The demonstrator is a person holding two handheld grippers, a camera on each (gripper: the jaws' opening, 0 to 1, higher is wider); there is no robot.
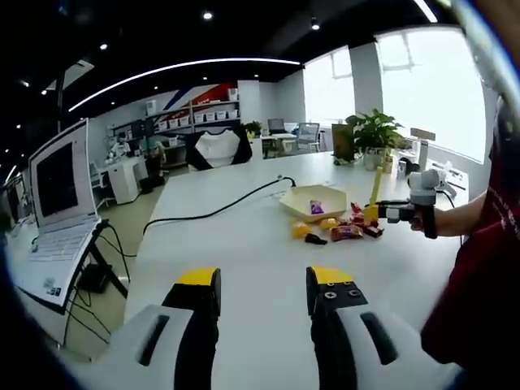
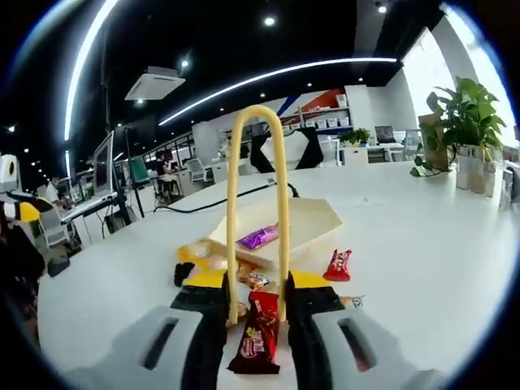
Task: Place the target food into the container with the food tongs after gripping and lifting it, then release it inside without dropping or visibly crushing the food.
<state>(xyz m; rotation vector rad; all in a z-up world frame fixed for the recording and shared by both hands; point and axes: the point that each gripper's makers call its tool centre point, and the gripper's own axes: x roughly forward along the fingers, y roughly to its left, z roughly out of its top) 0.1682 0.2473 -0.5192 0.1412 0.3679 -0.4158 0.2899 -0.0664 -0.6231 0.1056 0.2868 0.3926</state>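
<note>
Right gripper view, red snack packet [image 2: 258, 337], glossy wrapper, uncrushed

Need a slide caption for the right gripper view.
Right gripper shut on yellow tongs, which pinch a red snack packet just short of the tray on the white table.

left gripper view looks across the table [image 1: 244, 244] from afar; right gripper view hovers close over the shared tray [image 2: 309, 219].

Left hand-held gripper [image 1: 264, 294] agape; right hand-held gripper [image 2: 256, 302] clamped.
</note>
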